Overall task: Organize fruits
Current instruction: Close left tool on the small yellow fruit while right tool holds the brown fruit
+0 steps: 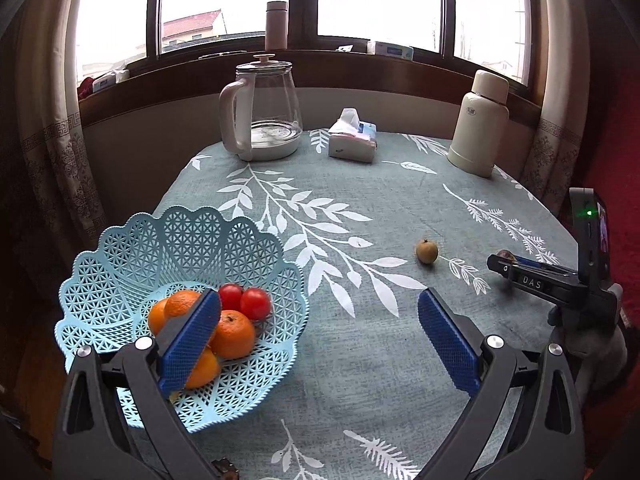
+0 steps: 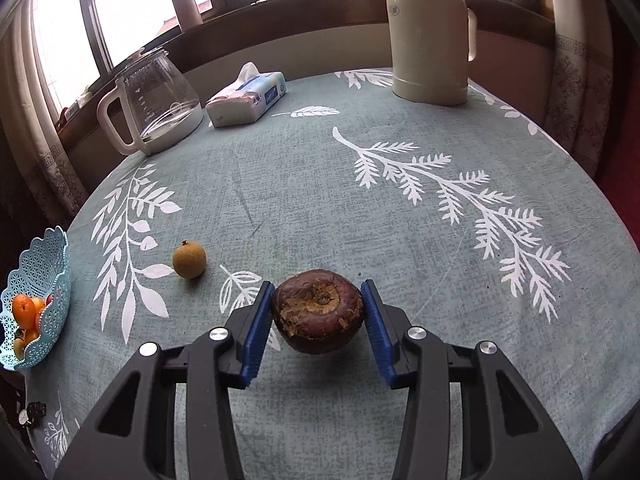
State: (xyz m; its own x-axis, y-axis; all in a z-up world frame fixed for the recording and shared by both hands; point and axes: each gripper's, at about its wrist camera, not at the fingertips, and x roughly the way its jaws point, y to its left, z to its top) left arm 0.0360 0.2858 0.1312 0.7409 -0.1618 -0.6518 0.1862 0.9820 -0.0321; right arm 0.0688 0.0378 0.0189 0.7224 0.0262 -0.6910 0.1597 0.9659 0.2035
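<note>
Between the blue pads of my right tool (image 2: 318, 316) a dark brown fruit (image 2: 318, 312) is sitting, and both pads are touching its sides, so I am clamping it; I judge it is just lifting off the tabletop (image 2: 320, 180). My left tool (image 1: 320, 344) is hanging wide apart and empty beside the blue basket (image 1: 120, 264), where oranges (image 1: 232, 334) and two red fruits (image 1: 245, 302) are already lying. I am working on the pick-up step. Next I am needing to carry this fruit left to the basket, and one small yellowish fruit (image 2: 189, 259) is waiting near it.
</note>
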